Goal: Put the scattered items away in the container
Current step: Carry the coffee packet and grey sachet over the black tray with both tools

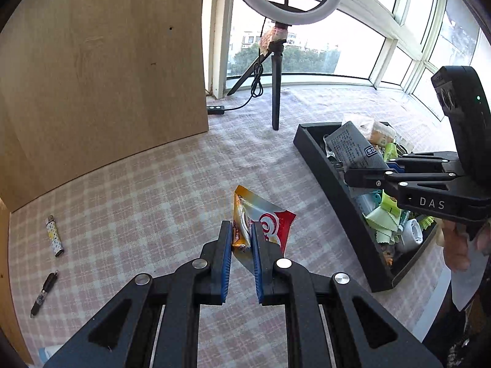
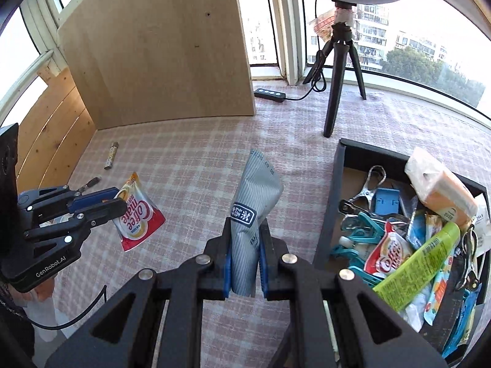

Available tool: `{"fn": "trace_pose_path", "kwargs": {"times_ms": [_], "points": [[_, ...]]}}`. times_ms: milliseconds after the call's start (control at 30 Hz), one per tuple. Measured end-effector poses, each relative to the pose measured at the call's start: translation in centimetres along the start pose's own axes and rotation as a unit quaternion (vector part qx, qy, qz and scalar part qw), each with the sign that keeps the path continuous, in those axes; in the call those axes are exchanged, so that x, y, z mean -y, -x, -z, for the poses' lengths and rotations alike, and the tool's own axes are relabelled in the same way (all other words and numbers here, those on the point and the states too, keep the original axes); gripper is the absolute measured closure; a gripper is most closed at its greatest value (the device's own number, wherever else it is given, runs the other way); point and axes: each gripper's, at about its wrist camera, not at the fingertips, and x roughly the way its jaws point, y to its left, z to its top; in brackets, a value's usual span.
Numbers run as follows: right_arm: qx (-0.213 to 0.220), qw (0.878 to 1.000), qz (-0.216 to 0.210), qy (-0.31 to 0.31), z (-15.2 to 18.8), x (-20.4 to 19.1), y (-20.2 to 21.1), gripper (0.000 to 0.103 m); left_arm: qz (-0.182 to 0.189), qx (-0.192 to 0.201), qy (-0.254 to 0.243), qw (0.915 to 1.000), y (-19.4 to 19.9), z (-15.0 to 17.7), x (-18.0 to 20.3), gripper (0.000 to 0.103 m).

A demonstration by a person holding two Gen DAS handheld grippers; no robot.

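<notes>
My left gripper (image 1: 241, 230) is shut on a red and white Coffee-mate sachet (image 1: 270, 224) and holds it above the checked cloth; the sachet also shows in the right wrist view (image 2: 138, 214), held by the left gripper (image 2: 118, 201). My right gripper (image 2: 244, 233) is shut on a grey striped packet (image 2: 254, 196), left of the black container (image 2: 330, 208). In the left wrist view the right gripper (image 1: 356, 173) holds that packet (image 1: 353, 147) over the container (image 1: 325, 165), which is full of clips, packets and a green tube (image 2: 417, 254).
A patterned lighter (image 1: 54, 236) and a black pen (image 1: 44, 293) lie on the cloth at the left. A ring light tripod (image 1: 275, 92) with its cable stands at the back by the window. A wooden board (image 1: 101, 70) stands at the back left.
</notes>
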Motion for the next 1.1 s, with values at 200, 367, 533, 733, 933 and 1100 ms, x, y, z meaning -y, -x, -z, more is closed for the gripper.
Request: {"fn": "trace_pose_path", "kwargs": {"times_ms": [200,367,533,733,933,1100], "points": [[0.030,0.997,0.041,-0.061,1.7,6.4,4.9,0.089,0.038,0.001,-0.041,0.9984,-1.0,-2.3,5.4,0.092],[0.046,0.990,0.085,-0.106,3.7,11.8,8.5,0.089,0.075,0.006,-0.075,0.9943,-1.6,-3.6,10.4,0.092],[0.050,0.981,0.118,-0.143,6.1,16.0,11.0,0.089,0.109,0.003,-0.093,0.9896,-3.0,-5.0,14.6,0.092],[0.047,0.974,0.139,-0.175,8.0,19.3,12.1,0.089,0.135,0.000,-0.108,0.9849,-4.0,-6.3,18.5,0.092],[0.041,0.969,0.148,-0.192,8.8,21.4,12.2,0.089,0.151,-0.006,-0.119,0.9813,-5.2,-7.4,21.8,0.092],[0.033,0.970,0.147,-0.190,8.8,22.0,11.7,0.086,0.162,-0.008,-0.132,0.9780,-6.0,-8.2,24.1,0.088]]}}
